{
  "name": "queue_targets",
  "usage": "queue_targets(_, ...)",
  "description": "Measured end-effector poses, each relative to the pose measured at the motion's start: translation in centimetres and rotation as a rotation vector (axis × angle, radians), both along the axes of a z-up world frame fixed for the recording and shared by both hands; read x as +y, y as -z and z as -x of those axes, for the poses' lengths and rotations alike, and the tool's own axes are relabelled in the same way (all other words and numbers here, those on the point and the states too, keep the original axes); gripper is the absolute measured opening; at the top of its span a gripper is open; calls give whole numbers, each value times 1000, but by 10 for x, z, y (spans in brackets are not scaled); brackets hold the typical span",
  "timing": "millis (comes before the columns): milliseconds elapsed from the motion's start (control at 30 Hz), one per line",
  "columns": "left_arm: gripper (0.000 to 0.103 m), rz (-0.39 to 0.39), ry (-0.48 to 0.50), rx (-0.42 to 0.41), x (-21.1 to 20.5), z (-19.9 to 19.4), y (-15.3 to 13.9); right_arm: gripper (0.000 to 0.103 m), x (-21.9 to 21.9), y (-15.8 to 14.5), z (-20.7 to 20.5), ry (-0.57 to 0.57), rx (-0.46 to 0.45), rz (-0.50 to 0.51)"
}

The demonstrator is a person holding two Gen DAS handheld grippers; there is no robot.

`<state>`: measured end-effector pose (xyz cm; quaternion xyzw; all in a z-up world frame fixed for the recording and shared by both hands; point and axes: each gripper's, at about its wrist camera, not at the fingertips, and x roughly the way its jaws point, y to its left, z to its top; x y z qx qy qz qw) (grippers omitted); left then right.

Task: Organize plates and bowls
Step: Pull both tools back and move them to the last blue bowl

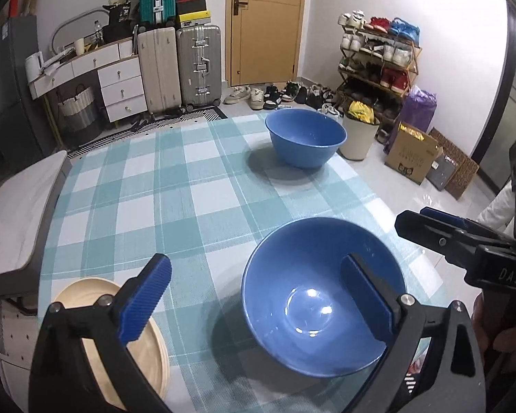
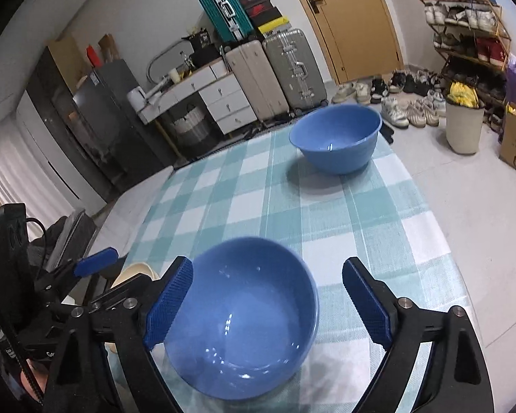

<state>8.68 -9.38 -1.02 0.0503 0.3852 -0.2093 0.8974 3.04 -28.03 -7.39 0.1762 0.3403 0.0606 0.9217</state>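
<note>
Bowls first: near blue bowl (image 1: 323, 296) sits upright on the checked tablecloth (image 1: 175, 179) close to the table's front edge, far blue bowl (image 1: 306, 137) upright by the far edge, well apart from it. Right wrist view shows same pair, near blue bowl (image 2: 244, 316) low in frame, far blue bowl (image 2: 337, 137) beyond.

Left gripper (image 1: 254, 299) jaws spread wide, nothing pinched. Its right pad overlaps the near bowl's interior in the picture, but can't tell whether it touches or just hangs above; left pad covers part of a cream plate (image 1: 148, 354) at the table's front-left corner. Plate mostly hidden by gripper body + cut off at bottom edge, so its full shape is unclear.

Right gripper (image 2: 268, 303) also wide, nothing clamped. Left pad sits just beside or against the near bowl's rim, contact not clear; right pad stands apart from bowl, over cloth. Bowl's front wall partly hidden behind gripper frame.

Cream plate (image 2: 134, 275) shows only as a sliver in right wrist view, behind left gripper's arm. Person's fingers (image 1: 498, 323) barely visible at far right, dark + cropped.
</note>
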Motion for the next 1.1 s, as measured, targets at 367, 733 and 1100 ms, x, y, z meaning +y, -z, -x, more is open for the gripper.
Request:
queue_targets(367, 100, 37, -24, 16, -2, -18, 7, 101, 0, -6, -15, 61, -65, 108)
queue_targets(733, 100, 22, -34, -18, -7, -35, -3, 102, -10, -5, -33, 38, -47, 128)
queue_targets(1100, 100, -5, -9, 32, -11, -80, -24, 102, -35, -32, -54, 111, -12, 257)
